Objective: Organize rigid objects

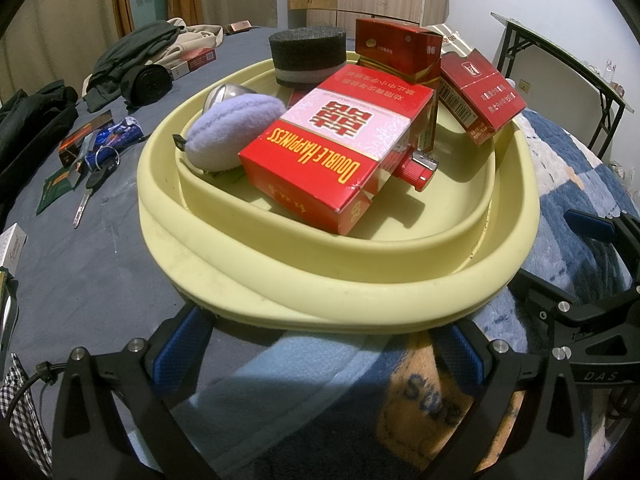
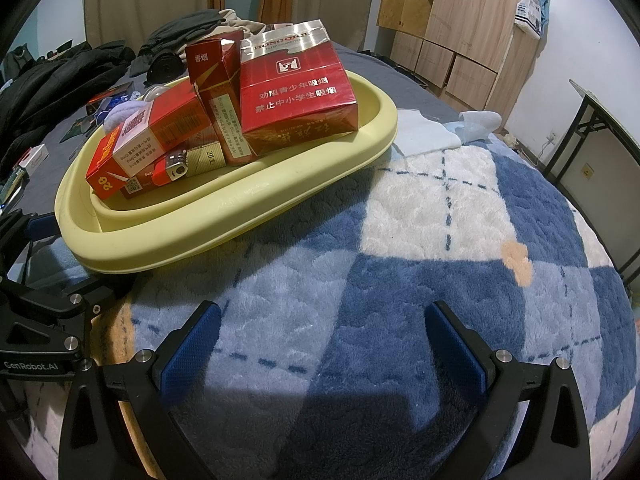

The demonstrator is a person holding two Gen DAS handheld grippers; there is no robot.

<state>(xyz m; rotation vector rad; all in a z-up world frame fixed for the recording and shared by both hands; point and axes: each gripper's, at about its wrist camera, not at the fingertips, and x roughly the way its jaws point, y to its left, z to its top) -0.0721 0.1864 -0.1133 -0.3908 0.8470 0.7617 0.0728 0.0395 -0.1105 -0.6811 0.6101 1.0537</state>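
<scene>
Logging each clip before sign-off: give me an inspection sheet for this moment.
Surface: bed with grey sheet and blue-and-white checked blanket.
Job's things: yellow tray holds Double Happiness pack, two more red packs, red lighter, lilac puff, black foam block.
Clutter: keys, small packets and dark clothes on the sheet, outside the tray.
Grippers: left gripper open, at the tray's near rim; right gripper open, over the blanket, empty.
Cables: nothing seen.
Surroundings: wooden wardrobe, folding table.
</scene>
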